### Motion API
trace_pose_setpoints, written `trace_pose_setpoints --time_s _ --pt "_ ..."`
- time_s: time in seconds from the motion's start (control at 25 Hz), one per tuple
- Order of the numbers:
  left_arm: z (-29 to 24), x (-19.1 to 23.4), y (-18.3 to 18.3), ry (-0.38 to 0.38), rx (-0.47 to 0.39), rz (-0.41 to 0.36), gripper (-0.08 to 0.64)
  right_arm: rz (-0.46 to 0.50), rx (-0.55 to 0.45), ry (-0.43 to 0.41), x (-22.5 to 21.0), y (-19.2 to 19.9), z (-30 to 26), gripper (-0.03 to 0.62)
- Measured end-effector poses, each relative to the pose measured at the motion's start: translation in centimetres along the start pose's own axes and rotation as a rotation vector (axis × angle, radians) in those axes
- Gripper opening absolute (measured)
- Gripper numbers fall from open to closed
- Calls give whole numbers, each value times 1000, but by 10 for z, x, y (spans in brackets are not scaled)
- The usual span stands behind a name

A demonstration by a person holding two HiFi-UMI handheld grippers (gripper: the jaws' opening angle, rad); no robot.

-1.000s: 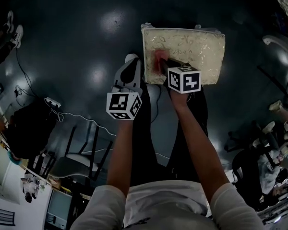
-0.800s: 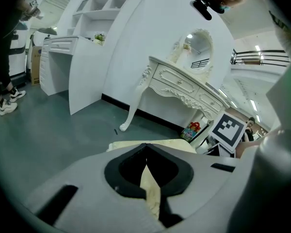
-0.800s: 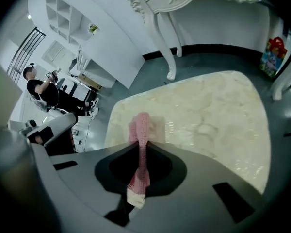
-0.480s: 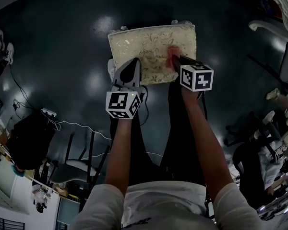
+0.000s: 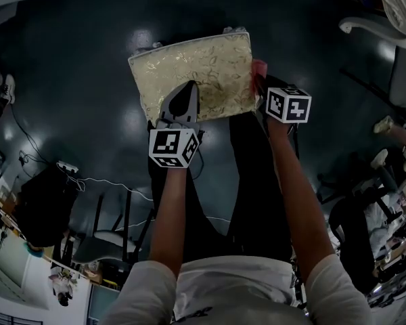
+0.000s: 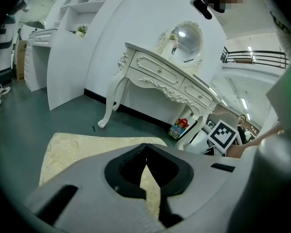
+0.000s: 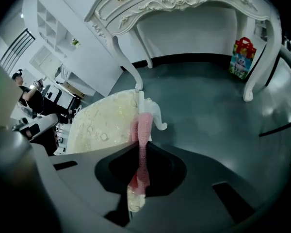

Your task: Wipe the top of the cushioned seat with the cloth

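The cushioned seat stood on the dark floor in the upper middle of the head view, its pale patterned top facing up. The right gripper sat at the seat's right edge, and in the right gripper view its jaws were clamped on the pink cloth. The cloth was pinched low down, so its free part stood out ahead of the jaws, right at the border of the cushion beside the white frame. That hold probably let the loose end trail over the fabric during a stroke. Here the cloth lay at or just past the edge, so this looked like the end of a pass across the top.

The left gripper lay over the near edge of the seat, left of centre. In its own view the jaws were together with nothing between them, only the cushion showing below. It seemed placed there to steady the seat, though contact could not be confirmed.
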State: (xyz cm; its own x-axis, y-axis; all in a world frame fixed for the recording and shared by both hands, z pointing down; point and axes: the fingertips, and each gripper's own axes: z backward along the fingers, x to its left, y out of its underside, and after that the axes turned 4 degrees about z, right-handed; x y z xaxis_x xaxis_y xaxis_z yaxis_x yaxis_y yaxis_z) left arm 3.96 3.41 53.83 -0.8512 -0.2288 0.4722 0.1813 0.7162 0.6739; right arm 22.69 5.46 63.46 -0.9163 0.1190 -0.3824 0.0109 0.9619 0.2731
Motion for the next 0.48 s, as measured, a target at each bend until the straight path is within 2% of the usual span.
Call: trace_pose_setpoints --time_s 0.24,0.32,0.48 --pt "8 6 0 -11 -7 4 14 -16 16 41 -9 4 -10 25" --pt "15 14 -4 -25 -17 9 12 -10 -6 58 -6 -3 -4 25" --pt "35 38 -15 -55 -42 17 14 38 -101 44 40 -21 13 25"
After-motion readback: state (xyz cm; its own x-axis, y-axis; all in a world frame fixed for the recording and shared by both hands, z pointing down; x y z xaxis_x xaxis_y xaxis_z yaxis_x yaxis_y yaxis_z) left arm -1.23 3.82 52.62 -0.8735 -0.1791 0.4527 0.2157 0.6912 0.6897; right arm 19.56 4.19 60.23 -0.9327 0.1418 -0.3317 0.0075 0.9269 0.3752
